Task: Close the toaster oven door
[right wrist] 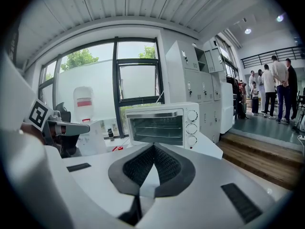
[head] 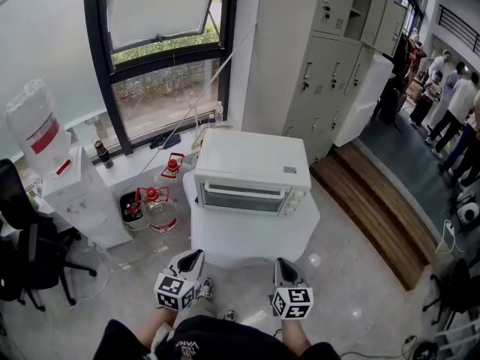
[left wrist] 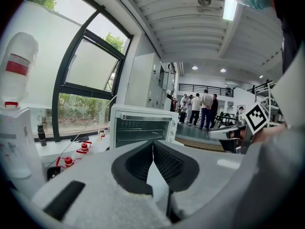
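Looking steeply down on a grey floor (head: 352, 291) in an office corner, with a window (head: 165, 51) at the back, grey lockers (head: 330, 58) right of it and a wooden step (head: 375, 208) beyond.

Cutting the person off at the bottom edge, showing only a dark top and forearms, with the hands mostly hiding behind the marker cubes. Filling the right of the left gripper view with a pale blurred shape (left wrist: 286, 128), not telling what. Showing people (head: 450, 103) at far right, too small to tell apart. Not making out the oven's inside through the dark glass from above, and catching the racks only in the two gripper views. Not reading the knob settings anywhere.

Holding the left tool (head: 193, 258) and right tool (head: 283, 265) side by side at bottom centre. Pressing both pairs of jaws together, tips meeting, gripping nothing.

Finding the toaster oven (head: 251, 160) on a white bench (head: 255, 238), straight ahead of both tools, apart from them, touching neither. Seeing its door (head: 241, 196) standing upright against the front, handle along the top, looking shut.

Noting a water dispenser (head: 79, 193) left of the bench, red-capped jugs (head: 154, 205) on the floor between the two, and a black chair (head: 30, 238) at far left.
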`<state>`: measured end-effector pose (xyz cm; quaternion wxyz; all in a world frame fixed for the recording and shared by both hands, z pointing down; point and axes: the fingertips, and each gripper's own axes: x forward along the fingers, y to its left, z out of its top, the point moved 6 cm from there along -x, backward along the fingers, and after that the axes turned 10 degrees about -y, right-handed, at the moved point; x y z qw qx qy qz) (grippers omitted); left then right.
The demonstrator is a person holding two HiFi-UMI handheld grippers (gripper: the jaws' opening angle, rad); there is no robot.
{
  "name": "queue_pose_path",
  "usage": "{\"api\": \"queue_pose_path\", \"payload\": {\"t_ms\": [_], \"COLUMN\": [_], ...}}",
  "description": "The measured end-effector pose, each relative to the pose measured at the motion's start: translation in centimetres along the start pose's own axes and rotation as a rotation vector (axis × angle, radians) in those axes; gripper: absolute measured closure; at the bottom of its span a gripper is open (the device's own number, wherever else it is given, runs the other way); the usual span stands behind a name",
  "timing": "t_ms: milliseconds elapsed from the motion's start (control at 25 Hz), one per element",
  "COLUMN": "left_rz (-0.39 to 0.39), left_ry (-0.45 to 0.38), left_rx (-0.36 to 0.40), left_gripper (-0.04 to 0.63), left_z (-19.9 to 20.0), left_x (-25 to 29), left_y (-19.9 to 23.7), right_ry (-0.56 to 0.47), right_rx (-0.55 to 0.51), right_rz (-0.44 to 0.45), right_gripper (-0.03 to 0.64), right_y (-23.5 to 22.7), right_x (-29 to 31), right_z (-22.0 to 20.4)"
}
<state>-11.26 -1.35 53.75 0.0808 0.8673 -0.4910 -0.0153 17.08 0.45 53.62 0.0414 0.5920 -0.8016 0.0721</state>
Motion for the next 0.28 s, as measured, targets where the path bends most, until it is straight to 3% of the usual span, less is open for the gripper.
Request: {"api": "queue_pose_path", "payload": {"t_ms": [280], "left_rz": [0.012], "left_ry": [0.000], "left_rx": [0.001], "left_gripper": [0.575], "left_z": [-0.11], "left_x": [0.02], "left_y": [0.17], "right_ry": [-0.006], "right_rx": [-0.003], "right_rz": [0.005], "right_gripper": [0.614], "right_y": [0.09], "right_x": [0.35], "right_z": [0.19]}}
